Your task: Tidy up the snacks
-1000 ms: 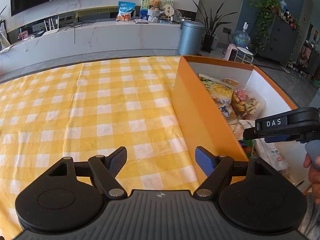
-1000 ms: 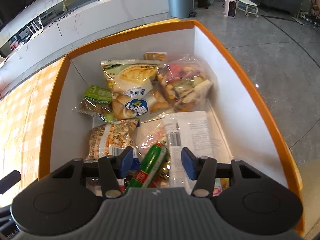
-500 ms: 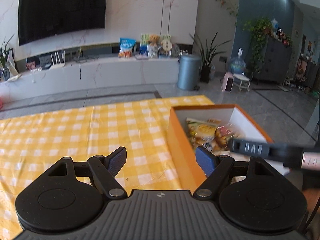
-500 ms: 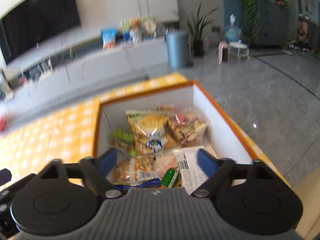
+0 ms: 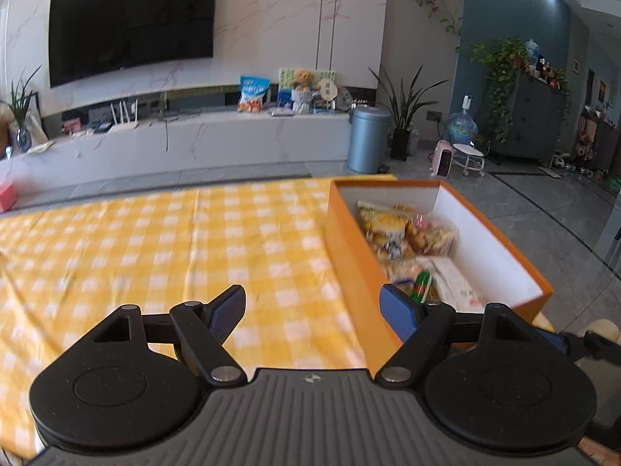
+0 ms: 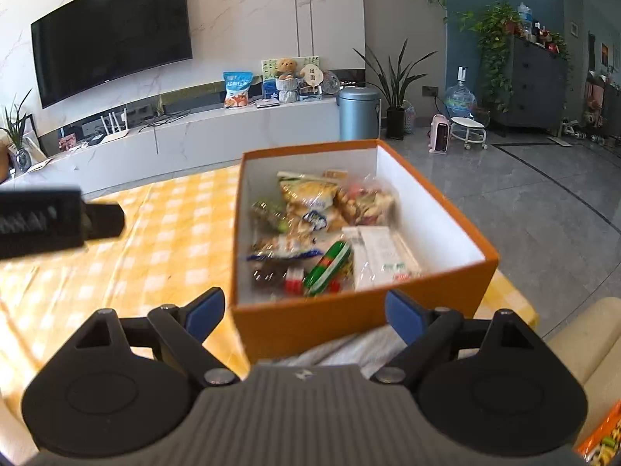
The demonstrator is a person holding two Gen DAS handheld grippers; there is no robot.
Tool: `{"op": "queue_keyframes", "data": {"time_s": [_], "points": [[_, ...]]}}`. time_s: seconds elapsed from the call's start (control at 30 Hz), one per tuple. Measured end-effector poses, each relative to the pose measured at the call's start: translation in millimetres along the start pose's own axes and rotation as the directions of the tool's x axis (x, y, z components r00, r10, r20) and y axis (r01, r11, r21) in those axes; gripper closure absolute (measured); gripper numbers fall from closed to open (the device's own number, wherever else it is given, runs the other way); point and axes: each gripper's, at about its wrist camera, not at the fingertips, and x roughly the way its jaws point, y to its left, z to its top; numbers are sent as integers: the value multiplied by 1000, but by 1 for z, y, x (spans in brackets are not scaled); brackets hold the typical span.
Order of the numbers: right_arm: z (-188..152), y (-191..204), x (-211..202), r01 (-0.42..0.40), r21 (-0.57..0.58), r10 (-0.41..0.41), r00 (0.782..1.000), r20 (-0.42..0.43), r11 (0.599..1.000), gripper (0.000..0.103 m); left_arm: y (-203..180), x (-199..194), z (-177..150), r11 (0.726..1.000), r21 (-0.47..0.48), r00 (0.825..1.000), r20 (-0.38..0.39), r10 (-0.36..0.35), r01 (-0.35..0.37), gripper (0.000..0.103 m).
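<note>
An orange box (image 6: 349, 320) with white inner walls stands at the right end of the table with the yellow checked cloth (image 6: 163, 240). It holds several snack packets, among them a yellow bag (image 6: 310, 202) and a green stick pack (image 6: 328, 262). The box also shows in the left wrist view (image 5: 349, 256). My right gripper (image 6: 304, 310) is open and empty, held back from the box's near wall. My left gripper (image 5: 312, 308) is open and empty above the cloth, left of the box. The left gripper's body shows at the left edge of the right wrist view (image 6: 50, 223).
Bare checked cloth (image 5: 155, 256) stretches left of the box. A cream seat (image 6: 582, 334) lies at the lower right. Beyond the table are a white TV bench (image 5: 194, 143), a grey bin (image 5: 366, 138) and grey floor (image 6: 524, 202).
Both grippers have pulled up and back from the box, so the whole room now shows. The right gripper has opened wider and left the green stick pack in the box.
</note>
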Motion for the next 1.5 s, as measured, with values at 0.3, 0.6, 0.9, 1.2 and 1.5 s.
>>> {"op": "queue_keyframes", "data": {"time_s": [0.3,0.6,0.9,1.2,1.5], "points": [[-14,5,-15,-3,-8,3,1000,12,1000,16,1,5,-20,1000,-18,1000,-20,-12,11,11],[-20,8,-3,33,-52,-34,999,-17,998,20,-3,8,-37,999,-27,999,-35,22,-23,11],[-20,11,-2,69,-101,-71,997,-16,993,20,-1,1,-38,999,-48,999,-32,8,-9,11],[-17,15,-7,73,-103,-73,997,9,992,20,0,-6,-33,999,-46,1000,-8,9,-9,11],[-15,16,-10,82,-101,-80,996,24,991,20,2,-8,-30,999,-54,1000,7,7,-7,11]]}}
